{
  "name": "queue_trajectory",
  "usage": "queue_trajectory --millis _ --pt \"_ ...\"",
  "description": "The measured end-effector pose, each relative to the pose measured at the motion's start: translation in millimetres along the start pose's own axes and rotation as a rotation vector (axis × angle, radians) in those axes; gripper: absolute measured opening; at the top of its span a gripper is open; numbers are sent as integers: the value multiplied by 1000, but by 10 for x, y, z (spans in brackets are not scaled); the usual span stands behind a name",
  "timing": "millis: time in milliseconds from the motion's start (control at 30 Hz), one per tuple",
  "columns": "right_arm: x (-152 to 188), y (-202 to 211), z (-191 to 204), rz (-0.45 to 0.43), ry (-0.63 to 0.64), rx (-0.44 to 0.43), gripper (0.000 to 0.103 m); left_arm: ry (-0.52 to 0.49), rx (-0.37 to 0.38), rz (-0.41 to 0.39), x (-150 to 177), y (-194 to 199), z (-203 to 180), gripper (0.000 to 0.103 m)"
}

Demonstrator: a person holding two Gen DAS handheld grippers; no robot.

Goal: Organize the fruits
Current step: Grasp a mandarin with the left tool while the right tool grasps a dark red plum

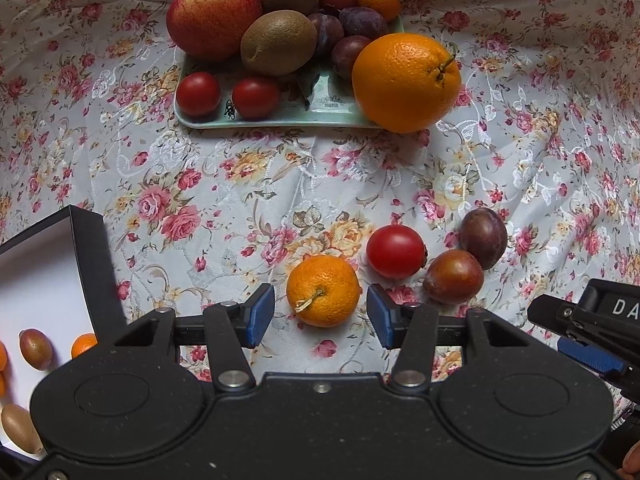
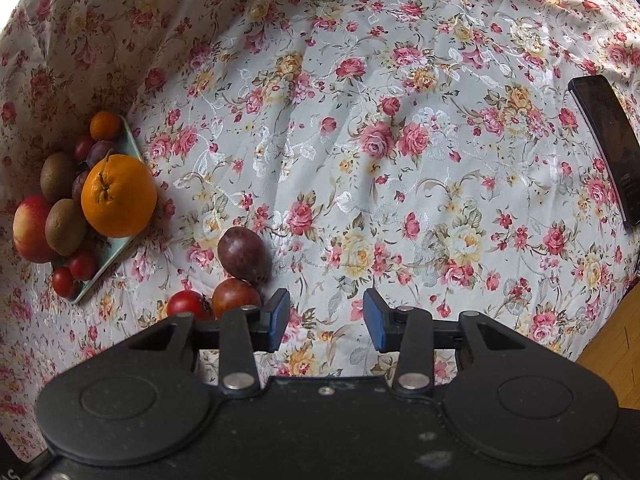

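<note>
In the left wrist view my left gripper (image 1: 320, 316) is open, and a small mandarin (image 1: 323, 296) lies on the floral cloth between its blue pads (image 1: 262, 316) with a slim gap on each side. Just right of it lie a tomato (image 1: 395, 251) and two plums (image 1: 453, 277) (image 1: 483, 237). My right gripper (image 2: 326, 320) is open over bare cloth and holds nothing. The same plums (image 2: 243, 255) (image 2: 236, 298) and tomato (image 2: 189, 303) sit to its left.
A pale green plate (image 1: 280, 118) at the back holds an apple (image 1: 214, 14), kiwis, plums and tomatoes, with a big orange (image 1: 406, 82) at its right end. A black box (image 1: 94, 264) with small fruits stands left. A dark flat device (image 2: 608, 148) lies far right, near the table's edge (image 2: 600, 336).
</note>
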State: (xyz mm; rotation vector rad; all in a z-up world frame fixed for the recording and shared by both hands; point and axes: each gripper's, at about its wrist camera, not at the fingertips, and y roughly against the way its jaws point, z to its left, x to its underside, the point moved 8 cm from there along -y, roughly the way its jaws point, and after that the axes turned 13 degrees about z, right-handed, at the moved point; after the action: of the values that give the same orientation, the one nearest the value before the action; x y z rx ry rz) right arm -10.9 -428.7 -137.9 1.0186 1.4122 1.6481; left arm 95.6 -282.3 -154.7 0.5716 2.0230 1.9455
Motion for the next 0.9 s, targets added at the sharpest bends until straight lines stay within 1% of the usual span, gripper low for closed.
queue_trajectory --millis 133,300,367,467,600,800,900 --pt "-4 -38 51 8 -18 -20 43 -1 -5 13 -37 -50 13 56" --pt "17 -48 214 22 4 -88 43 3 -8 32 -88 -113 16 56" --pt "33 -59 284 21 22 -102 43 -8 -7 44 -103 -152 -7 51" --pt "48 -77 345 8 41 -99 43 -4 -20 38 -102 -140 23 51" --pt "47 -105 383 -7 26 -108 43 35 -58 20 -136 -96 220 51" --pt "40 -139 472 -61 -12 -119 43 89 -69 11 -175 -31 519 50" --pt "47 -175 517 -84 -28 -111 43 98 -61 20 -182 -41 577 50"
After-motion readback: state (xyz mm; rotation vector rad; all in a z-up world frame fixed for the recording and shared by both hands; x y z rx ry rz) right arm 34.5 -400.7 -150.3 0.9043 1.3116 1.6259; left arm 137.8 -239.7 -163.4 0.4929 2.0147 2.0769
